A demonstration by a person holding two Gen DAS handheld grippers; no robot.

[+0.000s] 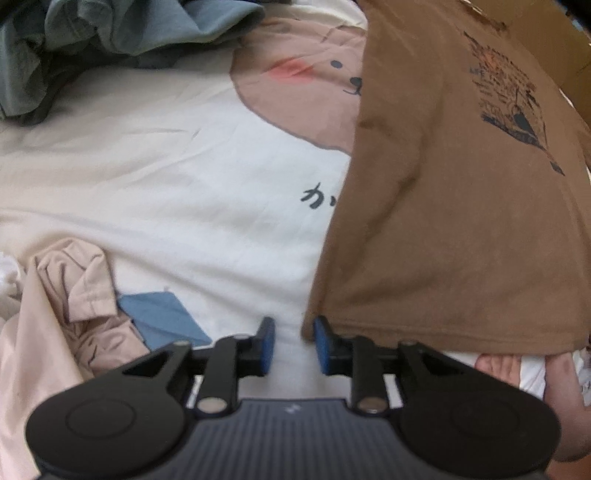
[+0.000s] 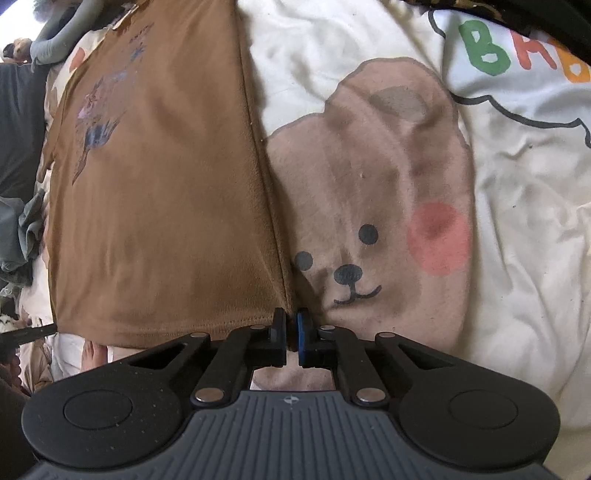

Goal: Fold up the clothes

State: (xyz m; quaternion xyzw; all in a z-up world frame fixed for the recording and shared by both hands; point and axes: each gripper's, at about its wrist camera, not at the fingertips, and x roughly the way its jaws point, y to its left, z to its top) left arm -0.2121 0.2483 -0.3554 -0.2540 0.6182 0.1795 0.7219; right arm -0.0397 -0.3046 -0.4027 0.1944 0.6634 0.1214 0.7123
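The brown T-shirt [image 2: 159, 206] lies spread print-side up on a bed, over a cream bedcover [image 1: 155, 177] printed with a cartoon bear [image 2: 373, 206], and it already looks narrowed into a long panel with straight side edges, which suggests the sides have been folded in, though the sleeves are hidden and I cannot confirm where they went. What seems left for this shirt is the lengthwise fold, hem toward collar, and perhaps a last halving. At the hem, the right tool [image 2: 291, 332] has its jaws pressed together at the shirt's bottom corner, with the edge seam running straight down into them, so it appears to have that corner pinched (the cloth between the pads is hard to make out). The left tool [image 1: 294, 343] sits at the opposite bottom corner with its jaws partly apart and nothing between them; one blue pad lies just beside the hem corner, the bare bedcover showing in the gap, so this corner is not yet gripped. Further out, more laundry waits: a crumpled pink garment [image 1: 85, 295] and a blue folded piece [image 1: 162, 317] near the left tool, and a rumpled grey-green heap [image 1: 110, 33] well apart at the far side, so judged overall the task is at an early to middle stage
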